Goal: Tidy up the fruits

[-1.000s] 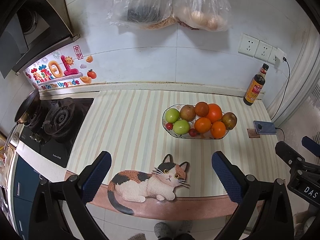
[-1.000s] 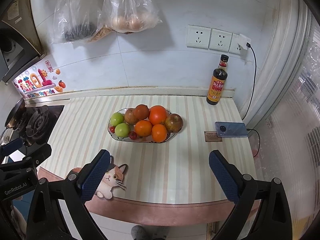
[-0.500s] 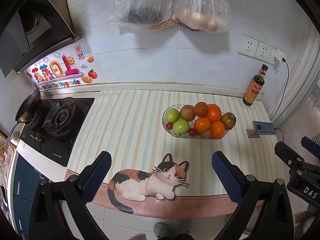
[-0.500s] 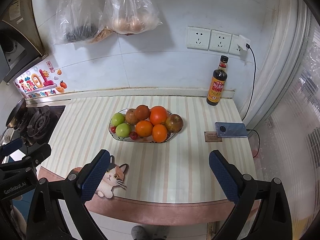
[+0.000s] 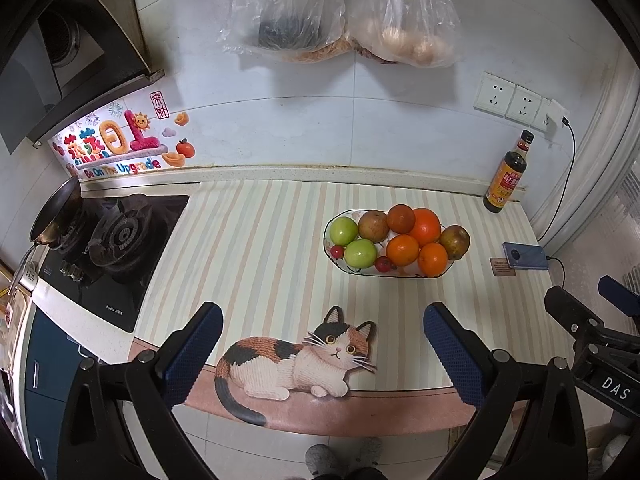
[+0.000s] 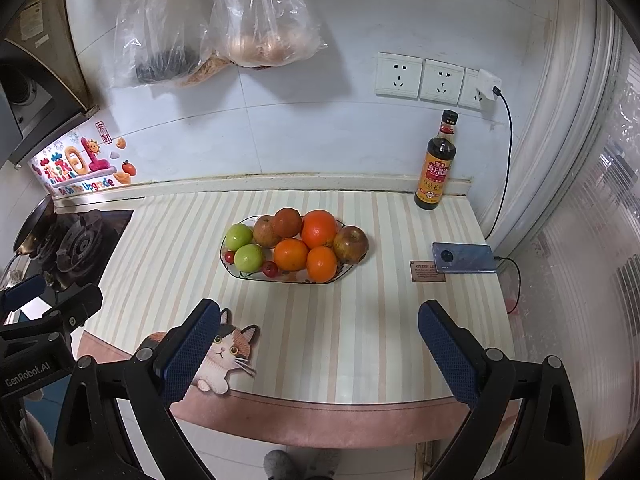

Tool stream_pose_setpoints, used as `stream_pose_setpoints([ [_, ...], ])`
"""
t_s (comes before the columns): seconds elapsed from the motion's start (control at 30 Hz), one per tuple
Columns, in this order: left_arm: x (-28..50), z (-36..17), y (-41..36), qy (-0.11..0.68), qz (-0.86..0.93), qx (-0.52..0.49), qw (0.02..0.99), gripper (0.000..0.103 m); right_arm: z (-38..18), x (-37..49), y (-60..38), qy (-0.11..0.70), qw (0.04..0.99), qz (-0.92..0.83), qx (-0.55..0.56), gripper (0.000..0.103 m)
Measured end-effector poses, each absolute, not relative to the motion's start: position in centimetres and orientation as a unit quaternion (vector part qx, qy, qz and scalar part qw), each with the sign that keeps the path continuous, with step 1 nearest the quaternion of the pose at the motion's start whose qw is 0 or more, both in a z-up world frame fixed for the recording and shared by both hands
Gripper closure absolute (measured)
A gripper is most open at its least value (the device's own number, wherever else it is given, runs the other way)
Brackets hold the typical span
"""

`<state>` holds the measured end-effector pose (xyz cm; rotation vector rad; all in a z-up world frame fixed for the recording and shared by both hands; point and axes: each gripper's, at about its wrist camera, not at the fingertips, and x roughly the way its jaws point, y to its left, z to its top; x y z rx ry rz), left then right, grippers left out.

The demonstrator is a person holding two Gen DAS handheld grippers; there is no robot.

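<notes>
An oval glass plate (image 5: 362, 272) (image 6: 240, 276) on the striped counter holds a pile of fruit: two green apples (image 5: 361, 253) (image 6: 249, 257), several oranges (image 5: 402, 249) (image 6: 291, 254), brownish apples (image 5: 455, 242) (image 6: 351, 244) and small red fruits (image 5: 383, 264) (image 6: 270, 268). My left gripper (image 5: 323, 350) is open and empty, above the counter's front edge over the cat picture. My right gripper (image 6: 319, 346) is open and empty, short of the plate. Each gripper shows at the other view's edge.
A gas stove (image 5: 116, 240) with a pan (image 5: 56, 212) is at the left. A sauce bottle (image 6: 436, 168) stands by the back wall. A phone (image 6: 464, 258) on a cable and a small card (image 6: 427, 271) lie at the right. Plastic bags (image 5: 340, 12) hang on the wall.
Both grippers have drifted slightly back from the counter; the plate looks a little smaller. Jaws stay open; no fruit has moved.
</notes>
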<state>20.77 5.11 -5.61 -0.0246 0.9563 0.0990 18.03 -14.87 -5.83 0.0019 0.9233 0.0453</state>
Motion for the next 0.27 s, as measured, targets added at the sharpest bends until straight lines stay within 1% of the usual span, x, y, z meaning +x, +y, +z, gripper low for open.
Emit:
stream_pose_setpoints([
  [0.27,20.31,-5.31,4.92,0.456,0.05,-0.015,0.888,0.0,-5.71,17.83,-14.92,0.444,0.896,0.025,0.001,0.002],
])
